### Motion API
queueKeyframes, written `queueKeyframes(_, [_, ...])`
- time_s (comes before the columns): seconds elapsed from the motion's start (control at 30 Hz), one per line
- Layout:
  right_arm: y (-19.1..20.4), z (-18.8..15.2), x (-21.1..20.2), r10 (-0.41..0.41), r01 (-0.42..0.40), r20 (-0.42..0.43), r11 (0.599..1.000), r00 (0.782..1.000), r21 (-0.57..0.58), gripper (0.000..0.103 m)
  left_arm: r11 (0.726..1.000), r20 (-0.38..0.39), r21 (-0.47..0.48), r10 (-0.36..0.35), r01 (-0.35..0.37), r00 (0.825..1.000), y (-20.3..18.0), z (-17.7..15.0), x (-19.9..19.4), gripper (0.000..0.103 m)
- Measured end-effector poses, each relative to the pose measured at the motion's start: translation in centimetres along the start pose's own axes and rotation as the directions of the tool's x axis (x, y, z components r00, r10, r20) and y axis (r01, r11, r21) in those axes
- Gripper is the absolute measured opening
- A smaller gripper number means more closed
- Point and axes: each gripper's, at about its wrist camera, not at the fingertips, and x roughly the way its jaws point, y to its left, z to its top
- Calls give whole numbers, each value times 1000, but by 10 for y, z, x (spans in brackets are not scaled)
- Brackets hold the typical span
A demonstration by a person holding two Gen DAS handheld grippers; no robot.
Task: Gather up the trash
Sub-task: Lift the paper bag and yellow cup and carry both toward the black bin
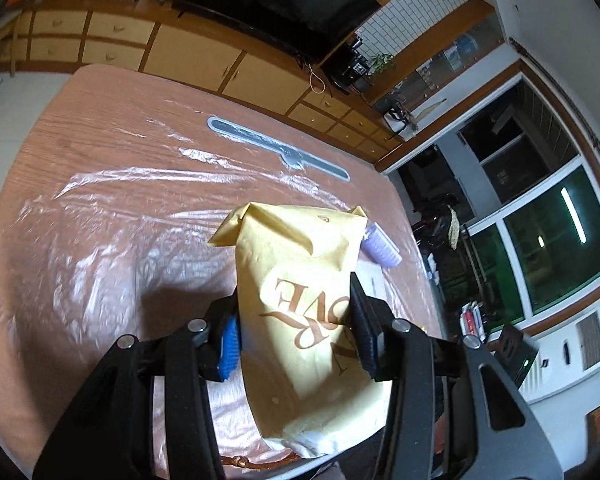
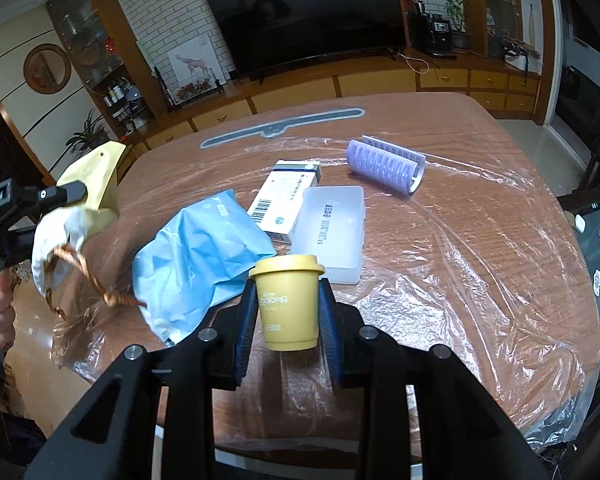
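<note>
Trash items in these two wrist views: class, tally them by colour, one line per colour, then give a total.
Yellow: 2 - yellow paper bag with rope handles, small yellow lidded plastic cup
Blue: 1 - crumpled light blue plastic pouch
White: 1 - white cardboard medicine box
Clear: 1 - translucent rectangular plastic case
Purple: 1 - purple cylindrical hair roller
Total: 6

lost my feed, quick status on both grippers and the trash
Left gripper shut on yellow paper bag, lifted. Right gripper shut on yellow cup. Blue bag beside it, not blocking.
</note>
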Motion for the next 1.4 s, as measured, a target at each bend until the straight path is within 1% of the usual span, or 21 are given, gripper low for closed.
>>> queueKeyframes(0.2, [7, -3, -12, 25, -25, 2, 999, 1000, -25, 30, 998, 2, 54, 34, -35, 999, -18, -30, -5, 47])
queueKeyframes(0.47, [15, -9, -30, 66, -65, 6, 996, 998, -61, 30, 988, 11, 122, 89, -90, 996, -42, -66, -10, 47])
queueKeyframes(0.9, [25, -31, -50, 138, -140, -23, 985, 990, -104, 30, 976, 34, 162, 145, -149, 989, -59, -111, -21, 47])
queueKeyframes(1.13, [29, -45, -60, 166, -170, -41, 979, 985, -116, 30, 971, 27, 183, 150, -152, 988, -64, -132, -26, 47])
queueKeyframes(1.4, [27, -64, -67, 182, -189, -68, 974, 981, -121, 30, 967, -15, 207, 153, -147, 988, -68, -158, -21, 47])
